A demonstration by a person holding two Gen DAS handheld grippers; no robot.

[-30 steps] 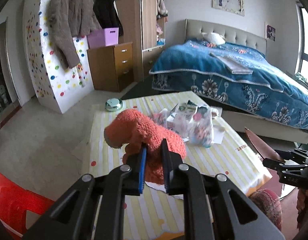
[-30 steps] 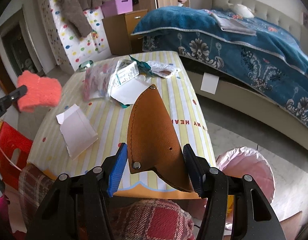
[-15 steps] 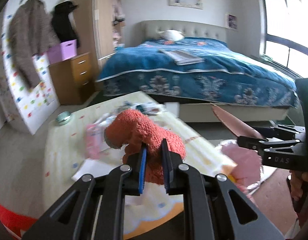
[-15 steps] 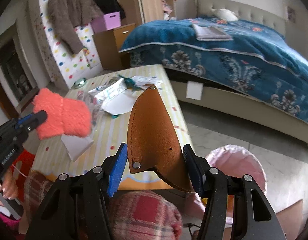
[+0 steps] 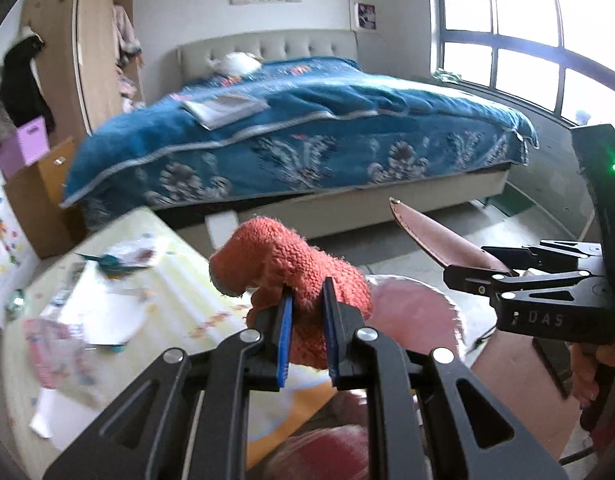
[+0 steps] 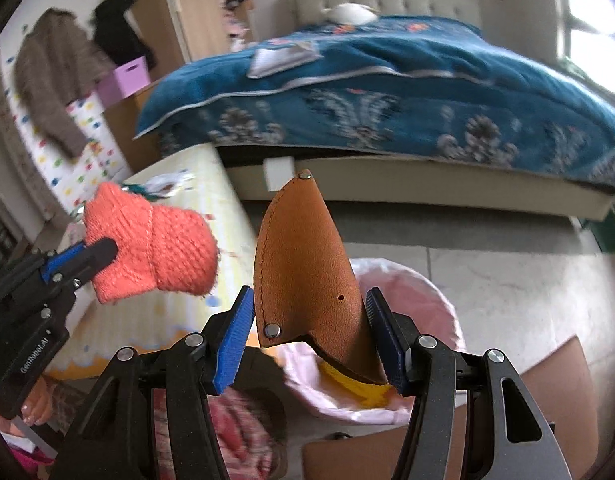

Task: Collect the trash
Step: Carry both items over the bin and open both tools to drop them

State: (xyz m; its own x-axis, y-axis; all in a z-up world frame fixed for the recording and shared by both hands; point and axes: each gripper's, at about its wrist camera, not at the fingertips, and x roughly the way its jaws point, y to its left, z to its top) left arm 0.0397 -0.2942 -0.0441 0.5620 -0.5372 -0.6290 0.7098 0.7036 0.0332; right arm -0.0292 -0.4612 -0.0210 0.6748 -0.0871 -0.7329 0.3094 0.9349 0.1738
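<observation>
Both grippers swung from table (image 5: 179, 292); sheath (image 6: 303, 268) over bin (image 6: 427, 308).

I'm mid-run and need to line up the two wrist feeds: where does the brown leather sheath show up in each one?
Left wrist: the brown leather sheath is at right of centre, seen edge-on, tip pointing up-left, clamped in the right gripper.
Right wrist: the sheath stands upright at centre, held between the gripper's blue pads.
Shared landmark: the pink-lined trash bin just beyond the sheath in both views.
</observation>
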